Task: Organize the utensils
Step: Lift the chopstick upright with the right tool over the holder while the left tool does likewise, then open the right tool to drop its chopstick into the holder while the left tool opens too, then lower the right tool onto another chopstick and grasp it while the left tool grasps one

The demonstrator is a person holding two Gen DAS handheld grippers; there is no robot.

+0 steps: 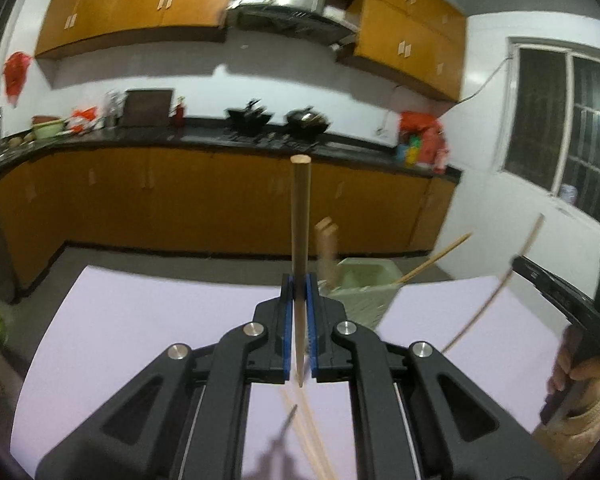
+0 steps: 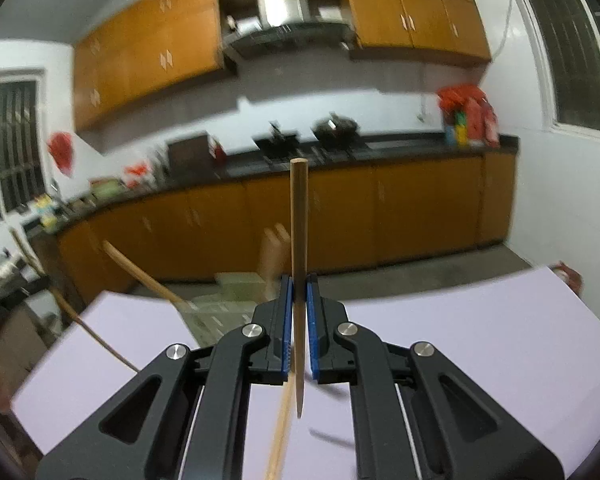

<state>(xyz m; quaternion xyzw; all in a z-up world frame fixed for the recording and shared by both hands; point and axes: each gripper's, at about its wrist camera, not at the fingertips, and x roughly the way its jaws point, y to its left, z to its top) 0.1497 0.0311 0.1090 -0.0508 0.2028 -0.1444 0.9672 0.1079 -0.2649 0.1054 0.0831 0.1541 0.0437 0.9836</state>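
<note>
My left gripper is shut on a wooden chopstick that stands upright between its blue pads, above the white table. My right gripper is shut on another upright wooden chopstick. A pale green utensil holder stands just beyond and right of the left gripper, with wooden handles sticking out of it. The holder also shows in the right wrist view, left of the right gripper. Loose chopsticks lie on the table beneath the left gripper. The right gripper's body shows at the right edge of the left wrist view.
A chopstick lies on the table under the right gripper. A dark utensil lies blurred near it. Beyond the table are orange cabinets, a dark counter with woks, and a window at right.
</note>
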